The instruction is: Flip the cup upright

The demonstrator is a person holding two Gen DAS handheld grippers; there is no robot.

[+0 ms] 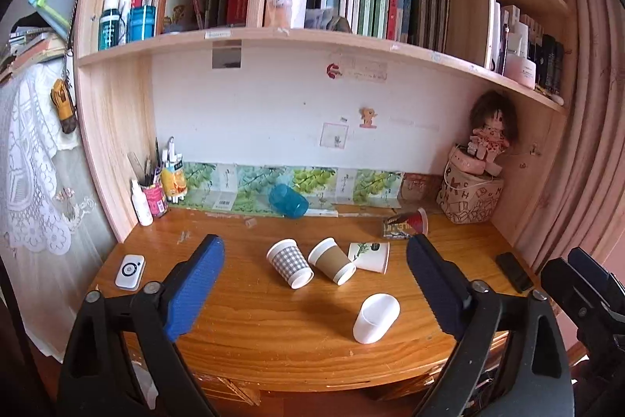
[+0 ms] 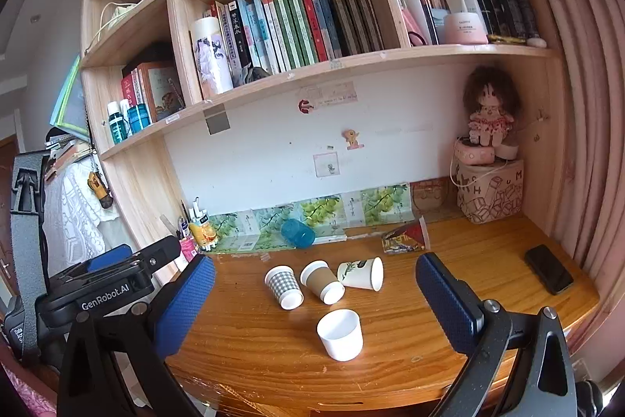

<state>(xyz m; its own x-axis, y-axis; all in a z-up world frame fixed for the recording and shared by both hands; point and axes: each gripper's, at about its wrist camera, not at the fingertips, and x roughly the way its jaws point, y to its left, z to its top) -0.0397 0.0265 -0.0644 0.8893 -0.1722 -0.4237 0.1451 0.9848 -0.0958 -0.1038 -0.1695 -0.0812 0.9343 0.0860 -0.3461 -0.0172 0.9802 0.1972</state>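
Cups [image 1: 290,262] lie tipped on the desk [image 1: 254,339]; left tool [image 1: 316,284] and right tool [image 2: 316,303] gape empty.

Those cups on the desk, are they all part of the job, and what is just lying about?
Part of the job:
white cup
checked cup
brown cup
leaf-print cup
red cup
blue cup

Just lying about:
phone
doll
books

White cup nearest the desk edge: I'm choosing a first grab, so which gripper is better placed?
Probably right: the white cup sits centred between the open right gripper, while it lies off-centre for the left gripper.
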